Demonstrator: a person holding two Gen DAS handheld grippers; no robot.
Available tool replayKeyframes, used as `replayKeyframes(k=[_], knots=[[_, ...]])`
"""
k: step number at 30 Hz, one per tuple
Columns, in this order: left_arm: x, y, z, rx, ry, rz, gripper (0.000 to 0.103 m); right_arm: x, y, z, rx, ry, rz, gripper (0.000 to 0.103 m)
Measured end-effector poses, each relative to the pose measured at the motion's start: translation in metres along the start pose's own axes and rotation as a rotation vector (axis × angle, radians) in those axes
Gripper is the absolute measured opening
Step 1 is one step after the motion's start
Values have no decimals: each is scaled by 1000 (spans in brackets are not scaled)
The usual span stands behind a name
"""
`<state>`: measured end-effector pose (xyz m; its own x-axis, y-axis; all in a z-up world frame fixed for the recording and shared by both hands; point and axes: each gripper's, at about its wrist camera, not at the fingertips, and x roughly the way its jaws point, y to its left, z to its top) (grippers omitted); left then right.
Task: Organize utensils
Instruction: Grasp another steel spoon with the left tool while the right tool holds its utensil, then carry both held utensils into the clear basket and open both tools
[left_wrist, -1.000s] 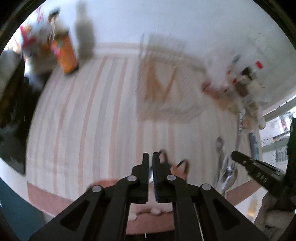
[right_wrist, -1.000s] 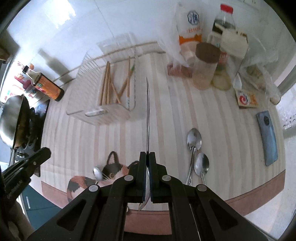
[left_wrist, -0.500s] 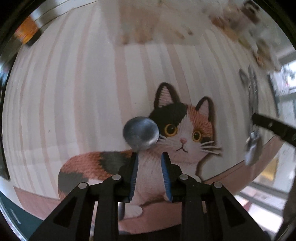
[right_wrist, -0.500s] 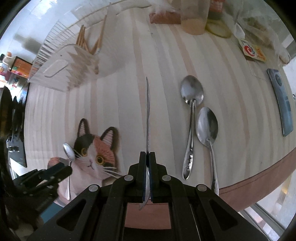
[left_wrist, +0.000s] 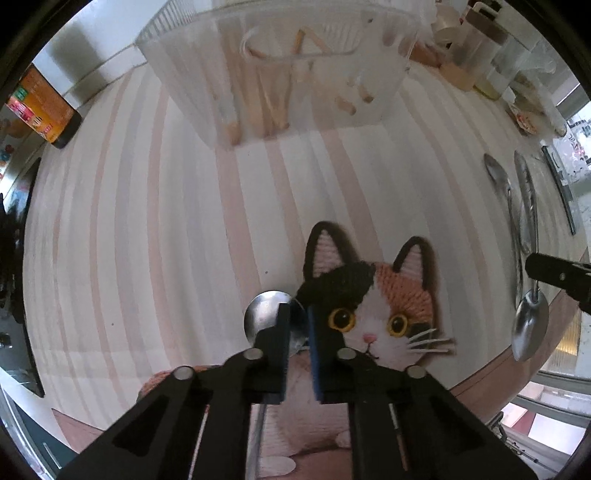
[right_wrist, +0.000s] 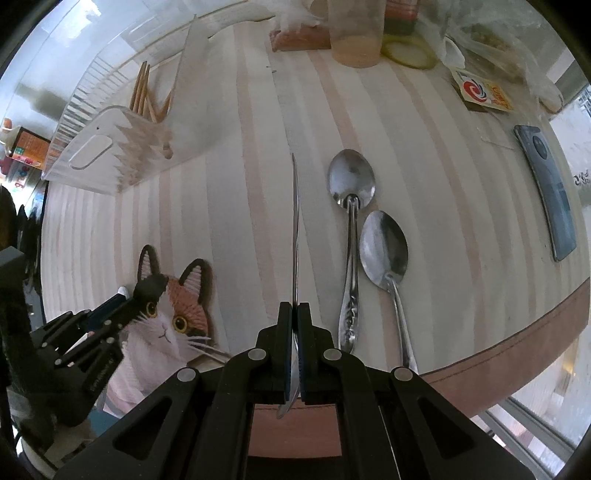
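Utensils: small round-bowled steel spoon (left_wrist: 266, 317) lies on the striped cloth worktop (left_wrist: 147, 221) at the edge of the calico cat print (left_wrist: 373, 306), handle running back under the left hand-held gripper (left_wrist: 297, 325). Left jaws are at a narrow gap straddling the spoon's neck, not yet closed on it. Right hand-held gripper (right_wrist: 294, 325) is clamped on a long steel spoon (right_wrist: 294, 236), seen edge-on, handle pointing forward, bowl hanging below the jaws. Two more oval steel spoons (right_wrist: 354, 236) lie side by side on the worktop, just right of the held one. Clear ribbed plastic organizer tray (left_wrist: 280, 62) with wooden chopsticks (left_wrist: 273, 107) sits at the far side, well apart from both grippers. Risks, my read: the left pinch lands on the thin neck near the bowl, so the spoon may pivot or slide out when lifted; jaws could snag the cloth and drag it. The right spoon is held in a small contact patch on smooth metal, so a fast swing toward the tray may rotate it or let it clip the tray wall.
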<state>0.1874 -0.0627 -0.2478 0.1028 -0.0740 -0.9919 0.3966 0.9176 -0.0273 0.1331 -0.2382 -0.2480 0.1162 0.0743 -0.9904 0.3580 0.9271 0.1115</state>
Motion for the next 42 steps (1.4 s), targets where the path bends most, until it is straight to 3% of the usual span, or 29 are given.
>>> replayKeyframes(k=[10,16,19,21,23,25,27,29,33,37,42], knots=[[-56,19,2,-147,-86,-86,0,-12,-2,4,9,-26,25,2],[-65,55,0,-183,-119,-80,0,-18,2,9,9,-43,48,2],[-57,65,-4,-161,-108,-104,1,-18,5,9,8,-46,56,2],[-42,64,-7,-108,-55,-139,8,-19,6,9,9,-45,58,2],[-21,56,-11,-35,2,-106,27,-17,5,9,13,-41,59,2],[-8,51,-16,8,22,-96,36,-16,1,8,21,-37,57,2],[7,47,-19,35,61,-88,36,-16,-3,8,31,-35,52,2],[8,40,-20,67,43,-78,50,-15,-7,9,40,-34,48,2],[12,24,-15,106,8,-10,53,-12,-12,9,58,-30,39,2],[9,20,-10,121,-29,-17,38,-8,-14,9,65,-20,35,2],[4,17,-11,131,-37,6,37,-9,-12,9,61,-23,32,3]])
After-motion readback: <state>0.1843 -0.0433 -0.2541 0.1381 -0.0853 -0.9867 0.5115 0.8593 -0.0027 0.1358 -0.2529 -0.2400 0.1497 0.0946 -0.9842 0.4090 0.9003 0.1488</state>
